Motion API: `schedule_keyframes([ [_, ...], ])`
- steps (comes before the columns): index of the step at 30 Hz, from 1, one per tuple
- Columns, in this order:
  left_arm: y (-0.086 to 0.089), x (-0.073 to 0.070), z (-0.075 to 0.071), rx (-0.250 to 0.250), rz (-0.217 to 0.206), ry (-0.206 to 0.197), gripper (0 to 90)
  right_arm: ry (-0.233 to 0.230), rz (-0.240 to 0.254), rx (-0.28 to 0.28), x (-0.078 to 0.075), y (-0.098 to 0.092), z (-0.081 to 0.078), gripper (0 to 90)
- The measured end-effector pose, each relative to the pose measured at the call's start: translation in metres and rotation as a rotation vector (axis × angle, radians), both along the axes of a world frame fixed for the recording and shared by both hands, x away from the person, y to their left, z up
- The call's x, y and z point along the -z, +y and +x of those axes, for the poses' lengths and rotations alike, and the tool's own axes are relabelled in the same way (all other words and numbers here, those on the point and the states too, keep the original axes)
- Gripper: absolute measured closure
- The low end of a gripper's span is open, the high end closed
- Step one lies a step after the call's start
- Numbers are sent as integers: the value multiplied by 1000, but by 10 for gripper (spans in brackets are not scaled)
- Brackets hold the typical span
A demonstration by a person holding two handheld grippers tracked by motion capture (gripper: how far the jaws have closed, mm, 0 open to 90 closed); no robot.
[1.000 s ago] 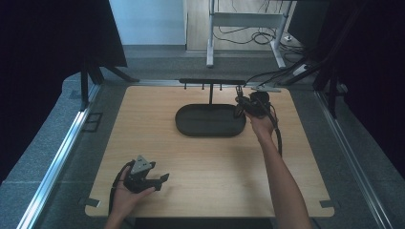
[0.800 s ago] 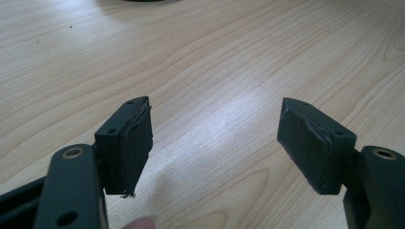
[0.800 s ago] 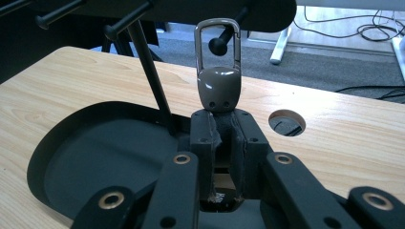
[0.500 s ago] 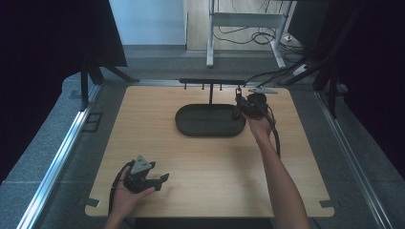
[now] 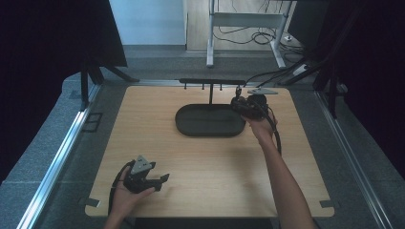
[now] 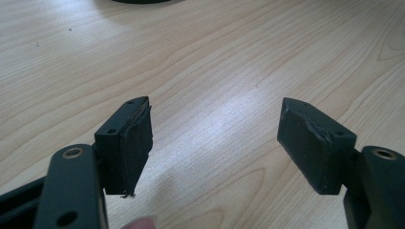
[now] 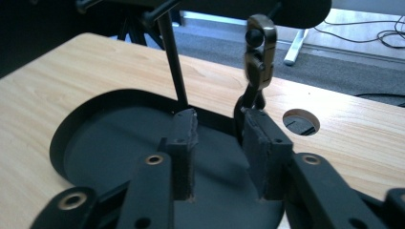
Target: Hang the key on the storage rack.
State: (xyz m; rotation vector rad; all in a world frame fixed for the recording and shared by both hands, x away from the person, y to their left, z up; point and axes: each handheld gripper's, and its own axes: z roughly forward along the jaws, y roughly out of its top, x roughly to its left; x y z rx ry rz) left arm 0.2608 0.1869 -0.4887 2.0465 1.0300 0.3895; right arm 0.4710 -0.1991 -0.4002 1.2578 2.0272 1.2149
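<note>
A black oval tray (image 5: 205, 125) lies at the back middle of the wooden table, and a thin post (image 5: 210, 94) rises from it to a bar with pegs (image 5: 212, 81). From the bar's right end hangs a metal clip (image 7: 259, 57) on a peg. My right gripper (image 5: 238, 102) sits at the tray's right end just below that clip. Its jaws (image 7: 217, 121) stand a little apart with nothing between them; the clip's lower end is behind the right jaw. Low at the front left of the table, my left gripper (image 5: 162, 181) is open and holds nothing (image 6: 215, 129).
Past the right gripper there is a round hole (image 7: 301, 121) in the tabletop. Metal rails run along both sides of the table, and cables and a table leg lie on the floor beyond its far edge.
The right hand has shifted slightly toward the tray's right end under the clip. The left gripper has stayed where it was.
</note>
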Motion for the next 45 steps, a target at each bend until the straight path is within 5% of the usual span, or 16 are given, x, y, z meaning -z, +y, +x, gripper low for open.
schedule_keyframes([
  [8, 0, -1, -1, 2, 0, -3, 281, 27, 10, -39, -3, -8, -10, 595],
  [25, -4, 1, 0, 8, 7, 0, 282, -28, 49, -134, 2, -20, -64, 557],
  [33, -6, 2, -1, 9, 9, 3, 282, -50, 37, -188, 14, -24, -102, 551],
  [45, -8, 3, -1, 15, 13, 4, 282, -8, 34, -220, 53, -35, -142, 539],
])
